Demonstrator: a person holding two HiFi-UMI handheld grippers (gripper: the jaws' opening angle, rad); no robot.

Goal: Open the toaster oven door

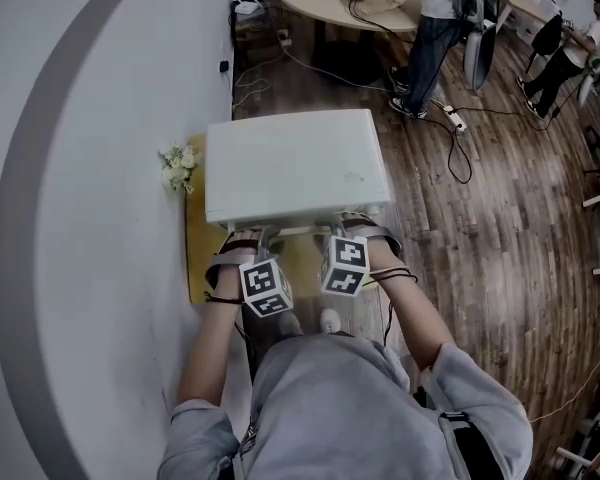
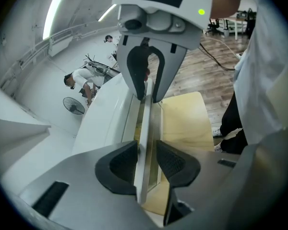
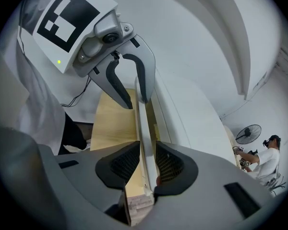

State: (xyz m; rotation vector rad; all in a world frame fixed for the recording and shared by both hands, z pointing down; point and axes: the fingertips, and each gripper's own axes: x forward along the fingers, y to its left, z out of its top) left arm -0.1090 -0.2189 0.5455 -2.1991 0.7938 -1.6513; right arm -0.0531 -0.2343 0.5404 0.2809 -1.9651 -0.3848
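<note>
- Spread jaws on the left gripper [image 2: 147,163] straddle a long, pale, slim bar handle [image 2: 145,123]. One black ribbed pad sits just against the bar, and a gap shows at the other pad, so nothing is pinched.
- Jaws of the right gripper [image 3: 140,164] also stand apart around the same bar, further along it. Pale wood shows through the gap on one side, and the pads do not appear to press.
- The handle runs straight out from between each pair of jaws toward the other pair, so its long axis lies across the front of the white box-shaped toaster oven [image 1: 290,168].
- The oven body lies just beyond the jaws, on the far side of the bar. A pale wooden board [image 1: 198,258] lies below them and on the person's side.
- Both hands are equally near, each already at the bar, one toward either end.
- My judgement: closing on the bar and drawing it toward the person and down would swing the door, if it is hinged at the bottom.
- The door itself is hard to make out. From the head view the oven's top hides its face and any hinge, and I cannot tell whether it is fully shut or slightly ajar.
- Jaw tips are cut off in the head view by the marker cubes and wrists.
</note>
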